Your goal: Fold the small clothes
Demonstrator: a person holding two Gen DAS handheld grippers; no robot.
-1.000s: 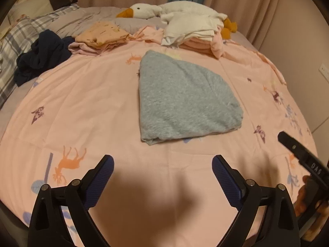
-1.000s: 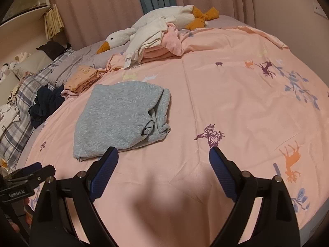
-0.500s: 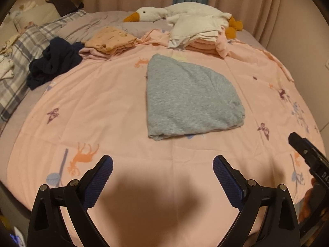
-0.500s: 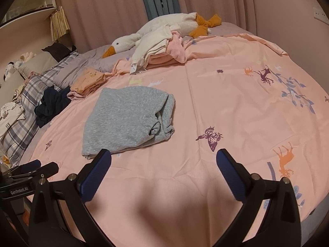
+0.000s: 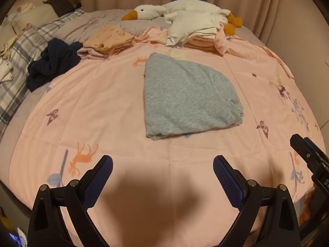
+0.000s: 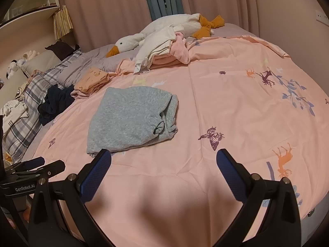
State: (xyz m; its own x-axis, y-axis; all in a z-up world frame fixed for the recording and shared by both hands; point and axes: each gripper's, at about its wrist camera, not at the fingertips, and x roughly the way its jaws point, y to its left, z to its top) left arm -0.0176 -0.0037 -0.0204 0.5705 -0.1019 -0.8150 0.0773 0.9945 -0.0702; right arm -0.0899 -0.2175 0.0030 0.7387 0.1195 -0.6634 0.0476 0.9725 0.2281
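Both tools further back; bunched hem of grey garment [image 6: 164, 126] in right view only.

Folded garment [image 5: 185, 96] mid-bed on sheet [image 5: 102, 107]; clothes piles [image 5: 109, 41] behind.

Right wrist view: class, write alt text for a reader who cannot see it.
A folded grey garment lies on a pink printed bedspread, just beyond the open, empty right gripper. A plush goose lies behind.

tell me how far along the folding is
Done: the grey garment lies folded on the sheet, with folded stacks behind it. In hand: nothing; left gripper and right gripper are open. Left: the crumpled dark garment.
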